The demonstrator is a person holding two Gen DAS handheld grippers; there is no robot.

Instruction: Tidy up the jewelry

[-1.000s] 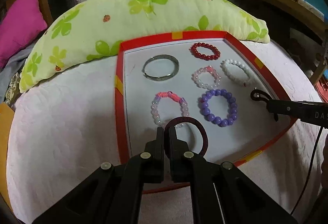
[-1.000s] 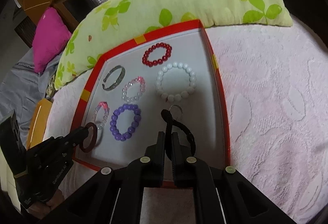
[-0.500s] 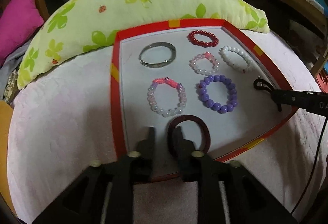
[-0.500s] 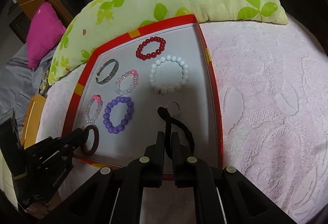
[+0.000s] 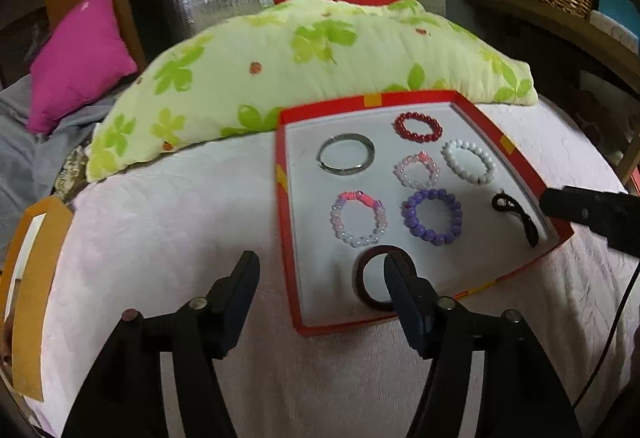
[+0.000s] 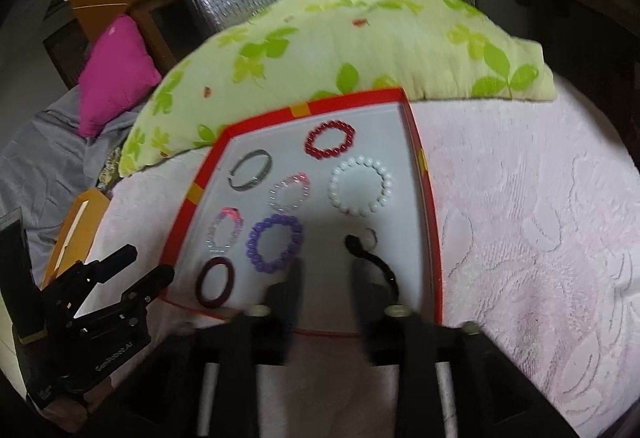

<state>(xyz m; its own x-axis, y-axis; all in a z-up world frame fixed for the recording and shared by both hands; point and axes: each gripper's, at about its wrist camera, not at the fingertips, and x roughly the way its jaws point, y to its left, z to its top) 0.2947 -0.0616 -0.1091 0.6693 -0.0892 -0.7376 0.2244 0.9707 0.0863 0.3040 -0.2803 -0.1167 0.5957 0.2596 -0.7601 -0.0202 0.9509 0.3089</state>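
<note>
A green-leaf pillow (image 5: 312,77) lies against the far rim of the red tray (image 5: 285,238). Inside the tray rest the purple bead bracelet (image 5: 432,215), the maroon band (image 5: 378,278) at the near edge and the black cord (image 6: 370,262). My left gripper (image 5: 320,278) has just opened and holds nothing; one finger (image 5: 400,286) covers part of the band. My right gripper (image 6: 326,282), blurred, has just opened too, with the cord's near end hidden behind it.

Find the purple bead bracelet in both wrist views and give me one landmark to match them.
Left wrist: the purple bracelet lies right of centre in the red tray, above the dark band.
Right wrist: the purple bracelet lies left of centre, up and right of the dark band.
Shared landmark: the white bracelet, up and right of it in both.
</note>
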